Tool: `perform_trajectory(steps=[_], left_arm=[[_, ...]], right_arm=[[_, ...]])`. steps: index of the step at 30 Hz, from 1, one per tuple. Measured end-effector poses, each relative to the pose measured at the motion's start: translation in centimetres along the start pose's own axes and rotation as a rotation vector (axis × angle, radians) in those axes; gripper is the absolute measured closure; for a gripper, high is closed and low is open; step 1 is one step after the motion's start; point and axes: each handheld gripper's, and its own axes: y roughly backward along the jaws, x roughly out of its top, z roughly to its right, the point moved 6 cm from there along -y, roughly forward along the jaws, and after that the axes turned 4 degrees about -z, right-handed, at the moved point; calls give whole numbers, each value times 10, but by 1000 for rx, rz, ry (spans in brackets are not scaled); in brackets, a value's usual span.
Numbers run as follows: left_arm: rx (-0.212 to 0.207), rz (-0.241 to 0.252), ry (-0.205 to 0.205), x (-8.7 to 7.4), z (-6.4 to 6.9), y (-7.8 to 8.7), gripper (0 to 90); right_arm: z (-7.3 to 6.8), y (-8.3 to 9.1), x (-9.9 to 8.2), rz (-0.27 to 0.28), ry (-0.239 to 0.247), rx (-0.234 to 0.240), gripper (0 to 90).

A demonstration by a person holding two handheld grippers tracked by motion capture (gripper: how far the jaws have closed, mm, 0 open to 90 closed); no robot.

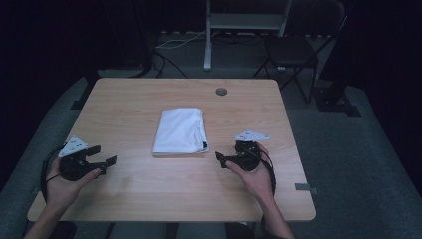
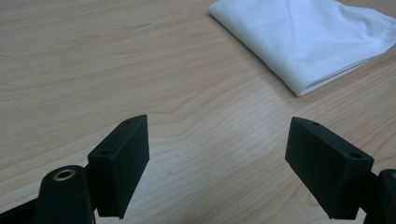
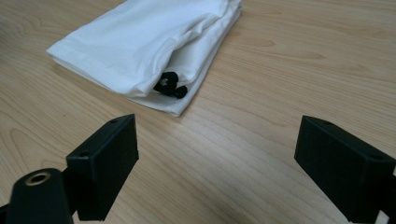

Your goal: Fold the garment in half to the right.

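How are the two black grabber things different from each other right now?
The left black two-jaw gripper sits near the wooden table's left edge, far from the folded white cloth; the right black two-jaw gripper waits close beside the cloth's near corner. The left one faces plain folded edges; the right one faces small black pieces poking out. Both are open, hand-held, and touching nothing.

We find no text, label, brand, number or sign that can be read anywhere here. The folded white cloth point(image 1: 180, 131) carries a small black piece at one corner (too small and dark to tell whether anything is printed on it). The wooden table point(image 1: 134, 189) is plain.
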Motion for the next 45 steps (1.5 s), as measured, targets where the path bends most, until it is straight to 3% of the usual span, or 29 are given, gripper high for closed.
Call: perform_trajectory(steps=[18,45], left_arm=[[9,7,23,-11,-9,11,213],[55,15,96,-35,-38,27,213]], right_arm=[[16,18,-14,18,-37,-32,130],[34,43,-33,40,-70,-74,130]])
